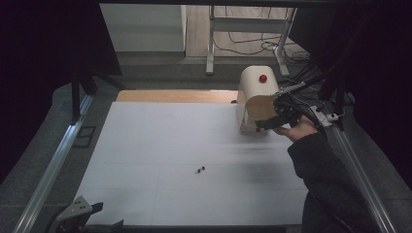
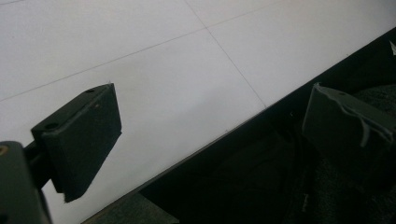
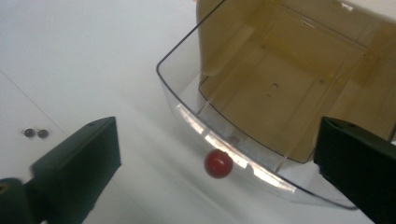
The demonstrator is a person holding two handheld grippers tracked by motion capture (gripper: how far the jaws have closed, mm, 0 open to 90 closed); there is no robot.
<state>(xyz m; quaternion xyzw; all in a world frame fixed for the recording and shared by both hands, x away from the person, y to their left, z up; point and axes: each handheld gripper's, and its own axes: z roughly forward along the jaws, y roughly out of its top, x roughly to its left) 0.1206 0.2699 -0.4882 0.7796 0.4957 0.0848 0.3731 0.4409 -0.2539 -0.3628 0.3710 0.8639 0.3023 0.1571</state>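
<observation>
Approaching the bread box [image 1: 256,99] at upper right of the counter [image 1: 160,145], right gripper [image 3: 217,163] spread wide and empty around its red knob [image 3: 218,163], probably needing closure next; left gripper [image 2: 205,140] wide, idle at lower left.

Lab-type test room: white table [image 1: 160,160] in a metal frame [image 1: 48,170], cables [image 1: 248,46] across bare floor, dark drapes [image 1: 43,63].
</observation>
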